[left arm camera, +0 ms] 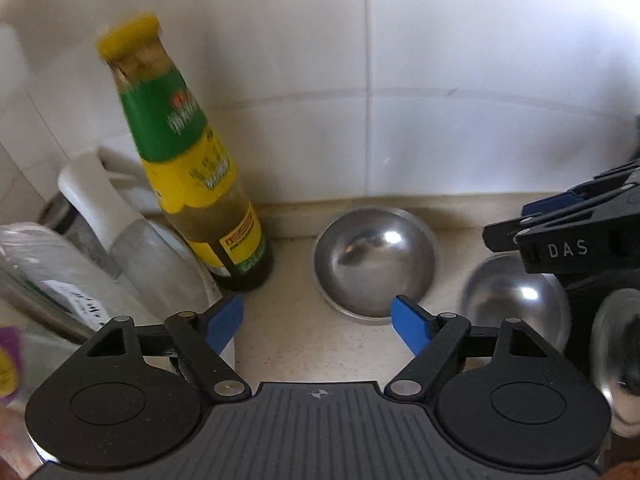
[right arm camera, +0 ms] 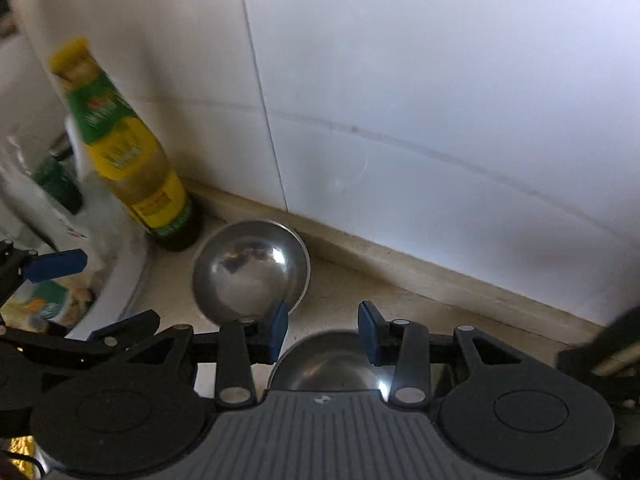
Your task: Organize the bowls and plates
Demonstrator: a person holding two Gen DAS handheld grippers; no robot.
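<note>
A tall sauce bottle (left arm camera: pixel 200 168) stands left of the far steel bowl (left arm camera: pixel 374 264), which lies upside down on the counter (left arm camera: pixel 296 332) by the tiled wall (left arm camera: pixel 460 100). A nearer steel bowl (right arm camera: pixel 326 362) sits beneath the right gripper (right arm camera: pixel 323 332), its fingers apart, empty. Both bowls look light, rigid and slippery; the rim seems the best hold. The left gripper (left arm camera: pixel 318 326) gapes wide, holding nothing.

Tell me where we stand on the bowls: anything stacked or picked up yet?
Nothing looks stacked yet. Two steel bowls lie upside down and apart on the counter: the far bowl beside the sauce bottle, the near bowl right under the right tongs. Both tongs are open and empty; the left tongs face the far bowl. Picking up and stacking both remains.
</note>
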